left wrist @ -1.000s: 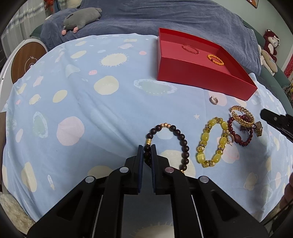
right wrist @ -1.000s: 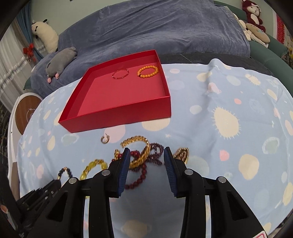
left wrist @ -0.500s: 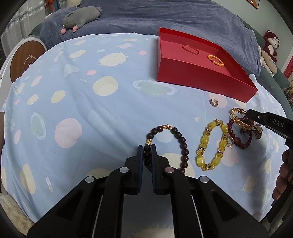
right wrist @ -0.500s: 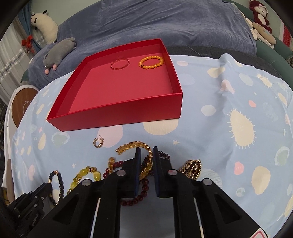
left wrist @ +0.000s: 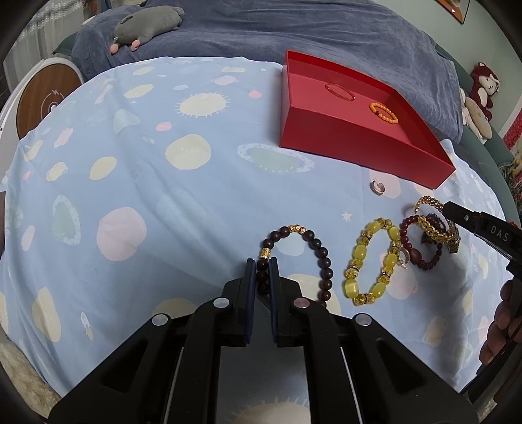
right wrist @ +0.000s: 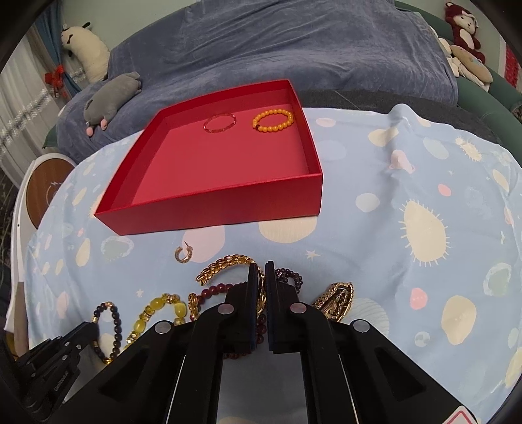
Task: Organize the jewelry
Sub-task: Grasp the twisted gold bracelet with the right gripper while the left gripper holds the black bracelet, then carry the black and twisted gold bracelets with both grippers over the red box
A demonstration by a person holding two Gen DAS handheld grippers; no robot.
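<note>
My left gripper (left wrist: 262,270) is shut on the dark bead bracelet (left wrist: 313,241), which lies on the blue patterned cloth (left wrist: 146,182). My right gripper (right wrist: 260,277) is closing its jaws onto the gold leaf bracelet (right wrist: 222,264), and the pads press on it. That bracelet lies tangled with a dark red bead bracelet (right wrist: 215,288). A yellow bead bracelet (left wrist: 372,261) lies between the two grippers. The open red box (right wrist: 212,212) behind them holds a thin red bangle (right wrist: 219,123) and an orange bead bracelet (right wrist: 273,120).
A small hoop earring (right wrist: 182,253) lies on the cloth in front of the box, and a gold mesh piece (right wrist: 336,298) sits right of my right gripper. A blue blanket with a grey plush toy (left wrist: 143,29) lies behind the table. A round wooden disc (left wrist: 45,98) stands at the left.
My right gripper went from open over the bracelet pile to shut on the gold leaf bracelet, moving slightly toward the box. The left gripper kept still on the dark beads.
</note>
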